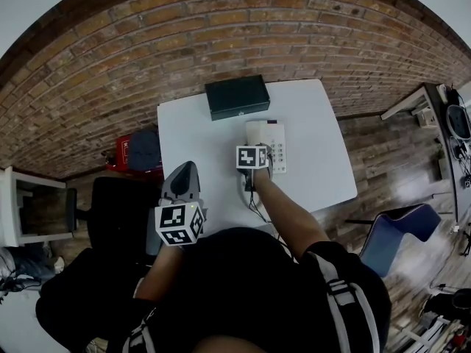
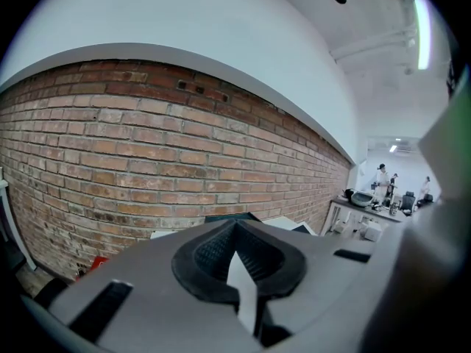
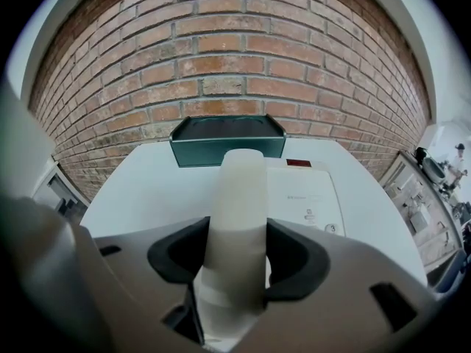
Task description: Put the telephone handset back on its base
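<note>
The cream telephone handset (image 3: 237, 212) lies lengthwise between the pads of my right gripper (image 3: 237, 252), which is shut on it. Its far end hangs over the left side of the white telephone base (image 3: 305, 197). In the head view the right gripper (image 1: 254, 160) is over the base (image 1: 274, 142) near the middle of the white table (image 1: 199, 138), and it covers most of the handset. The phone cord (image 1: 254, 204) trails back toward the person. My left gripper (image 1: 182, 179) is held up off the table's left edge, its jaws (image 2: 239, 271) shut on nothing and pointing at the brick wall.
A black case (image 1: 237, 96) lies at the table's far edge, just beyond the base. A black chair (image 1: 118, 212) and a red item (image 1: 124, 151) are left of the table. A blue chair (image 1: 397, 230) stands to the right. People stand at a far desk (image 2: 383, 201).
</note>
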Demonstrator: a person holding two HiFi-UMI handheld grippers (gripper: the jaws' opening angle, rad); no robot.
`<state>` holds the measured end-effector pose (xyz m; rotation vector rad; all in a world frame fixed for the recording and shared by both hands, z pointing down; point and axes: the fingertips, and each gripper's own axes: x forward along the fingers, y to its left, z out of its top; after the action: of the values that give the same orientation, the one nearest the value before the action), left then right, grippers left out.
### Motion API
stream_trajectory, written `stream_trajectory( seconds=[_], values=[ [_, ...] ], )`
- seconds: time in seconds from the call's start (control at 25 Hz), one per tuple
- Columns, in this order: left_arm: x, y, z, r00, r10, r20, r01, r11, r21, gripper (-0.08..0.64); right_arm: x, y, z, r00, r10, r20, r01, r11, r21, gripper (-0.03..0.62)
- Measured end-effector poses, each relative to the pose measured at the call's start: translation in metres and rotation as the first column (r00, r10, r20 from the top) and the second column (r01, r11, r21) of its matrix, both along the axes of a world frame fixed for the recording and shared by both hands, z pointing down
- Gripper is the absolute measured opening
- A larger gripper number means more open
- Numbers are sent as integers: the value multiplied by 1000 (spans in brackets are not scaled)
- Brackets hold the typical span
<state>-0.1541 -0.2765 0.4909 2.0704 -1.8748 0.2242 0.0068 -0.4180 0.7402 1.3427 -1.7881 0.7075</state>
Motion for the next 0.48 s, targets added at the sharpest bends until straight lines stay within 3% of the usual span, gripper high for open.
stream_trajectory(
  seconds=[0.2, 0.36, 0.48],
  values=[
    [2, -2, -1, 1000, 10, -2, -10, 1000, 3, -3, -7, 1, -5, 998, -41, 47, 39, 998, 43, 248],
    [8, -6, -4, 1000, 21, -8, -20, 1000, 18, -3, -5, -5, -35, 990, -23, 141, -1, 985, 170, 257],
    [12, -9, -5, 999, 35, -9, -35, 999, 28, -3, 1, -12, -78, 971, -26, 236, -47, 953, 299, 253]
  ],
)
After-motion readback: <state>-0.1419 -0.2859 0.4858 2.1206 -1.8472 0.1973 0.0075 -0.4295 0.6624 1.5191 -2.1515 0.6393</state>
